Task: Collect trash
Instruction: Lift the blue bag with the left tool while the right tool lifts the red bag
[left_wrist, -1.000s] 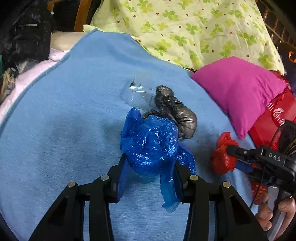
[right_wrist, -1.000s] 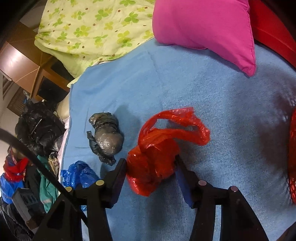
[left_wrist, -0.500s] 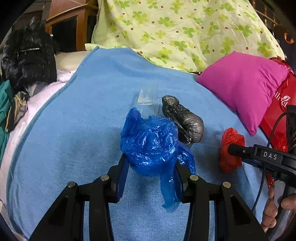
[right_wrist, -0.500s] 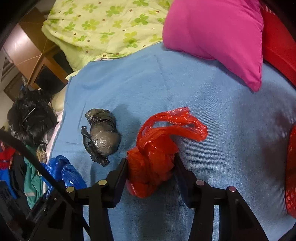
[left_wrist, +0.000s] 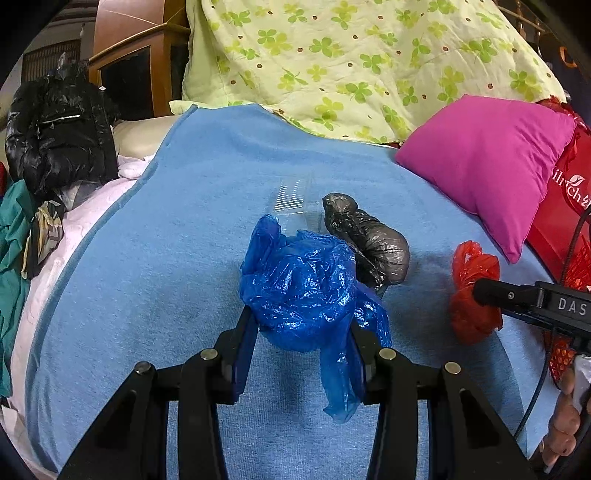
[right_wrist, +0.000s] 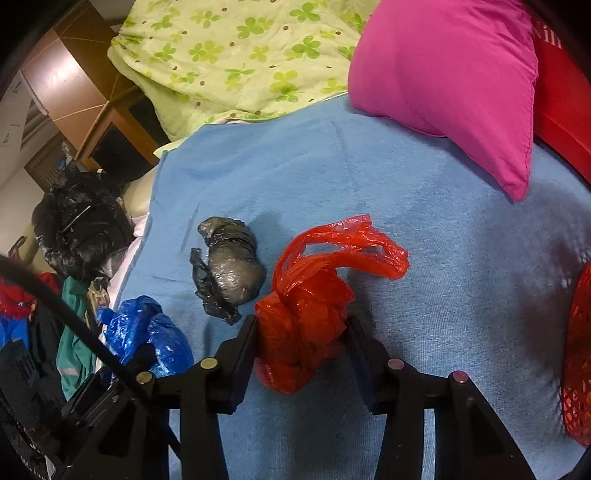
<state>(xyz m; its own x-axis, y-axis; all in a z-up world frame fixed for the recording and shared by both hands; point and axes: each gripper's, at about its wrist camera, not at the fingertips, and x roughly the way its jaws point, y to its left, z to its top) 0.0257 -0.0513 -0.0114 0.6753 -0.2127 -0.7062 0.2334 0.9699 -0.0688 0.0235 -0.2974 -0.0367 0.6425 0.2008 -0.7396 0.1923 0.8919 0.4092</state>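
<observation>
Leftmost, at nine o'clock off the bed's edge: black jacket heaped over teal cloth. Next, left hand-held gripper, jaws partly closed, clamped on crumpled blue plastic bag, one loose tail hanging past the right finger toward six o'clock; bag held over blue blanket. Just beyond at twelve o'clock, clear plastic wrapper lying flat on the blanket. At one o'clock from the blue bag, grey-black wadded bag, resting on the blanket, untouched by either tool. Further right, at three o'clock, red plastic bag pinched in right hand-held gripper, jaws just now closing tighter onto it, pads pressing both sides, looped handles flopped toward one o'clock. Behind, at twelve o'clock, clover-print quilt; at two o'clock, magenta pillow leaning on the blanket. Far right edge: red mesh basket, only partly in view.
</observation>
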